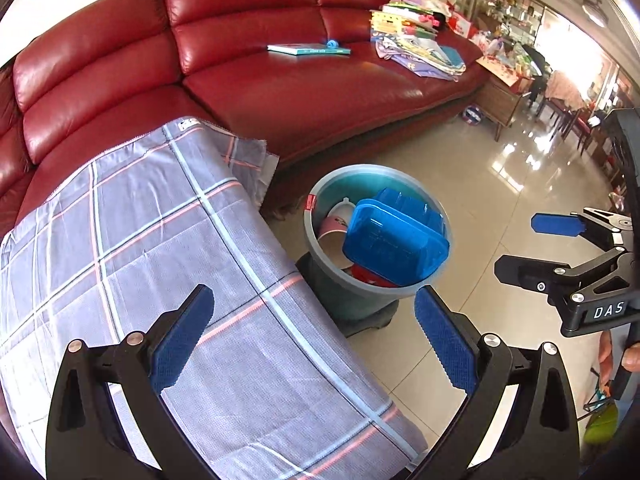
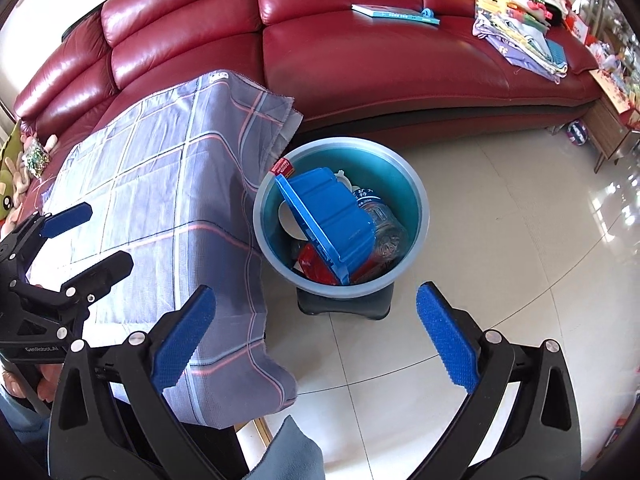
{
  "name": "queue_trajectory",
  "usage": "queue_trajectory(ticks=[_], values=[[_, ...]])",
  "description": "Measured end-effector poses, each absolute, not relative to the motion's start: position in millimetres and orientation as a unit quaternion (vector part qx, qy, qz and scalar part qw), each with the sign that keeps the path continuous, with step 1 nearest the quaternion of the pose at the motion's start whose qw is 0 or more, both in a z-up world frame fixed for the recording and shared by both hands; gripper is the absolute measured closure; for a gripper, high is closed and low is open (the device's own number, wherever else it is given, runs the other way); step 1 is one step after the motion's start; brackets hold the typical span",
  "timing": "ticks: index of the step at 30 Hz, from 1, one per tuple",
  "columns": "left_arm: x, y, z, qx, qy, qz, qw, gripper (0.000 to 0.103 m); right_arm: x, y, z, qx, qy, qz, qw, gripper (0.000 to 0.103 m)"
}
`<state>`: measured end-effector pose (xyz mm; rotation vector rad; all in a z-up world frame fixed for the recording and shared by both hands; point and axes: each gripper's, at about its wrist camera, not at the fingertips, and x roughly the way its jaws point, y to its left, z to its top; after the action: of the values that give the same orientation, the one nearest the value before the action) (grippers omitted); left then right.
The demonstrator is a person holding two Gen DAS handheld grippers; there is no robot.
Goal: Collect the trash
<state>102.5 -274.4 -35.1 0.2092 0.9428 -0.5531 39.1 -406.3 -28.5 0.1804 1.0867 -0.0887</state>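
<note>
**Trash bin full beside the covered worktop, both grippers empty**

The trash bin [image 1: 378, 240], a round teal bucket with a grey rim, stands on the tiled floor [image 1: 500, 184] just beside the worktop [image 1: 160, 264], which is draped in a grey plaid cloth with pink and pale blue lines. Behind the bin runs a red leather sofa [image 1: 280, 92].

Inside the bin, a blue plastic container [image 2: 332, 220] lies tilted across the opening, its rim leaning toward the worktop side. A crushed clear plastic bottle [image 2: 384, 228] sits against it on the side away from the worktop. Red packaging [image 2: 316, 264] shows beneath the container, and a pink and white paper cup [image 1: 334, 228] lies on the worktop side of the bin.

The left hand-held gripper [image 1: 314, 344] is spread wide, gripping nothing, one blue pad over the cloth and the other near the bin. The right hand-held gripper [image 2: 316, 336] is likewise spread wide and empty, the bin between and beyond its fingers.

On the sofa behind the bin lie a teal book [image 1: 308, 49] and a pile of papers and cloths [image 1: 420, 46].
</note>
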Motion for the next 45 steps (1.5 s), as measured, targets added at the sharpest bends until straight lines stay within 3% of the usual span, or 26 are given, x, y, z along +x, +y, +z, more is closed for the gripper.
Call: queue_trajectory(ticks=[45], values=[[98,-260,-41,0.101,0.462,-0.236,0.849,0.003,39,-404,-37,0.05,0.531,-0.069,0.843,0.007]])
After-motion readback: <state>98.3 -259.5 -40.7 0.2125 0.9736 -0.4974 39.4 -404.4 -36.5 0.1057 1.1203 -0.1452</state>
